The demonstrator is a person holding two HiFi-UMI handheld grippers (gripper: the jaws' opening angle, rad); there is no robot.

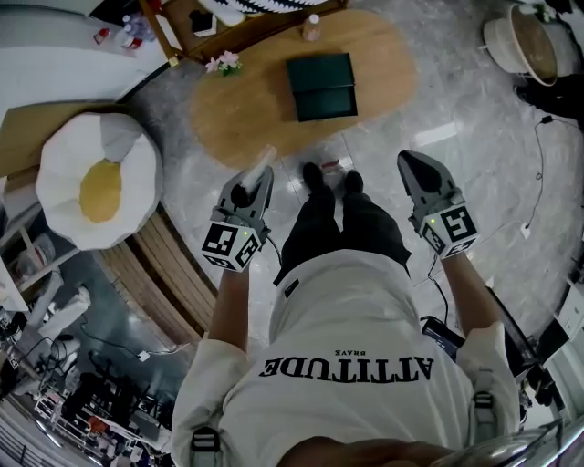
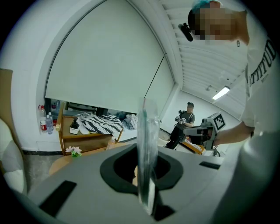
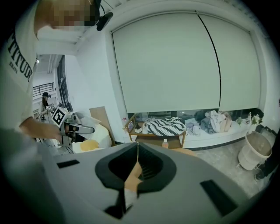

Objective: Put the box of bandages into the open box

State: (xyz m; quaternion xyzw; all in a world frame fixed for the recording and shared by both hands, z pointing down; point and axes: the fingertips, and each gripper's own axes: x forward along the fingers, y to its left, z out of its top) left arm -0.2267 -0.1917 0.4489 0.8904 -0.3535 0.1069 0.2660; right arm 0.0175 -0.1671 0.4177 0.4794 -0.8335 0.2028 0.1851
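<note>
A dark green box (image 1: 321,87) lies on the oval wooden table (image 1: 237,119) ahead of me; whether it stands open I cannot tell from here. My left gripper (image 1: 260,175) is held at waist height short of the table, shut on a slim, pale bandage box (image 1: 265,160). In the left gripper view that bandage box (image 2: 146,131) stands edge-on between the closed jaws of the left gripper (image 2: 145,151), wrapped in clear film. My right gripper (image 1: 411,160) hangs level with it at the right, shut with nothing in it; its jaws meet in the right gripper view (image 3: 137,146).
A white and yellow egg-shaped cushion (image 1: 99,182) sits at the left. On the table stand a small flower (image 1: 224,62) and a bottle (image 1: 313,27). A pale basket (image 1: 525,41) is far right, cables trail on the floor. Another person (image 2: 185,121) stands in the background.
</note>
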